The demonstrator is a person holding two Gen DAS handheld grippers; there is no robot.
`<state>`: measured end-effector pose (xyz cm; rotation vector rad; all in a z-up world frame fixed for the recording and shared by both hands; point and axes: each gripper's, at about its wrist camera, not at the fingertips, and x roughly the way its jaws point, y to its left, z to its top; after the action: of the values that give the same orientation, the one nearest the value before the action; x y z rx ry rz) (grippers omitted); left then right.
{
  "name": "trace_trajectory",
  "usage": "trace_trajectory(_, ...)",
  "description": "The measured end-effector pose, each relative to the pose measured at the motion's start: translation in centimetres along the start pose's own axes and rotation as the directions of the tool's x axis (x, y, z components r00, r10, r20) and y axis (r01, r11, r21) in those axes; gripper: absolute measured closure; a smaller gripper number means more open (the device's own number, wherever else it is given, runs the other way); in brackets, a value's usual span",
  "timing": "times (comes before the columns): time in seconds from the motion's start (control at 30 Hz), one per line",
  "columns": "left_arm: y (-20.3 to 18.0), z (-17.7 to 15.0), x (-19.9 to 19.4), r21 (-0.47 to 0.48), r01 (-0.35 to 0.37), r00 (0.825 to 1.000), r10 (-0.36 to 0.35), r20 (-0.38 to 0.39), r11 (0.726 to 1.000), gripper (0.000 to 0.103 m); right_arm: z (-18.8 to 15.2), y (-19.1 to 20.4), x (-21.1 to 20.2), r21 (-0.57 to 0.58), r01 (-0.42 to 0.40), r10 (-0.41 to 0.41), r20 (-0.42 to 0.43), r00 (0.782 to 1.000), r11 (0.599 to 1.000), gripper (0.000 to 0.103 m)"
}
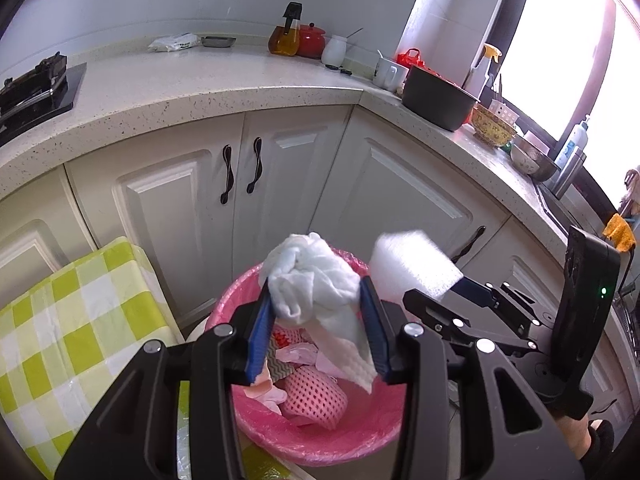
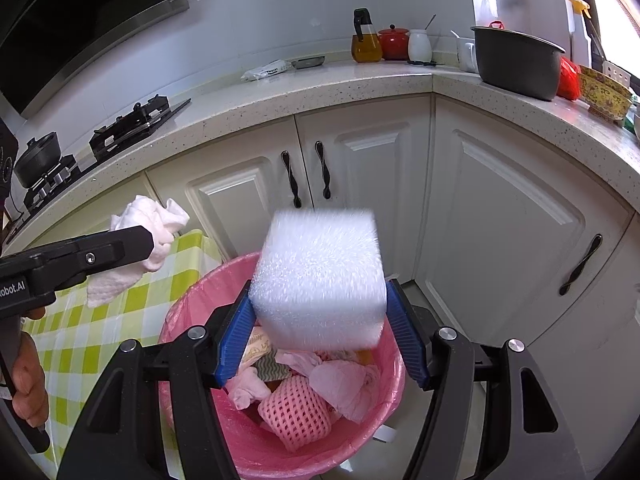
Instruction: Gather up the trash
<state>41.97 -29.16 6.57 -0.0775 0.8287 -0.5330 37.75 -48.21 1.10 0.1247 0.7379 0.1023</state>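
At the far left stood a table [image 1: 76,320] under a green-and-white checked cloth, its edge just beside the bin [image 1: 304,436]. The bin, lined with a pink bag, sat on the floor in front of the white cabinets [image 1: 192,208] and already held pink tissue [image 2: 344,380], a pink foam net [image 2: 294,414] and other scraps.

The left gripper [image 1: 318,316] hung above the bin's left half, its blue pads clamped on a crumpled white towel [image 1: 316,288]; one corner of the towel drooped down between the fingers toward the trash. In the right wrist view the same towel [image 2: 150,240] bulged out past the black finger, with the person's left hand [image 2: 28,380] on the grip below.

Just right of it, the right gripper [image 2: 320,320] held a white foam block [image 2: 320,276] over the middle of the bin. The block looked motion-blurred, so whether the pads pinched it or had let go could not be told; both pads lay against its lower sides.

Behind, the counter [image 2: 320,92] carried an oil bottle [image 2: 366,40], a red pot [image 2: 394,42], a white jar [image 2: 420,44] and, farther right, a dark pot [image 2: 516,62].
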Motion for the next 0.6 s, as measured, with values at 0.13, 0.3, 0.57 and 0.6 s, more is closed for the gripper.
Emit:
trace_trajectory(0.13,0.05,0.17,0.25,-0.003,0.000,1.000,0.000,-0.006,1.000,0.061,0.07,-0.43,0.17,0.006,0.003,-0.003,-0.001,1.000,1.000,0.041)
trace_trajectory(0.3,0.20,0.18,0.62,-0.013,0.007,1.000,-0.007,-0.013,1.000,0.049,0.05,-0.53,0.14,0.005,0.010,-0.010,-0.001,1.000,1.000,0.038)
trace_trajectory(0.57,0.47,0.02,0.17,-0.022,0.000,1.000,-0.001,-0.010,1.000,0.049,0.06,-1.06,0.03,0.014,0.013,-0.013,-0.001,1.000,1.000,0.037)
trace_trajectory(0.6,0.55,-0.05,0.12,-0.023,-0.001,1.000,0.001,-0.010,1.000,0.049,0.04,-1.09,0.03,0.016,0.013,-0.013,-0.002,1.000,1.000,0.037)
